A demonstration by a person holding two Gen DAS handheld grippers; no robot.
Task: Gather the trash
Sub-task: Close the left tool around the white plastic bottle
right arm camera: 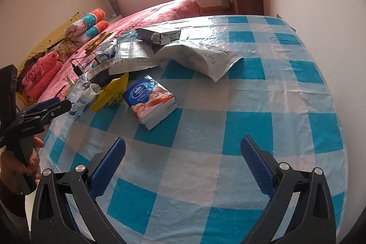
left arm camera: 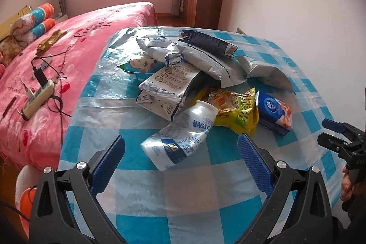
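Trash is piled on the blue-and-white checked plastic tablecloth (left arm camera: pixel 141 189): a crushed white plastic bottle with blue label (left arm camera: pixel 180 143) at the near edge of the heap, a yellow crinkled snack wrapper (left arm camera: pixel 240 111) touching its neck, a blue tissue pack (right arm camera: pixel 152 100) just beside that. Left gripper (left arm camera: pixel 180 159) hovers over the bottle, jaws wide apart, nothing held. Right gripper (right arm camera: pixel 183 160) is over bare cloth near the tissue pack, jaws also apart.

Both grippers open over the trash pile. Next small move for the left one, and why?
Probably ease the left hand-held gripper forward and close on the crushed white bottle. It lies nearest, roughly centred between the open jaws, at the pile's front edge, with nothing on top of its near end.
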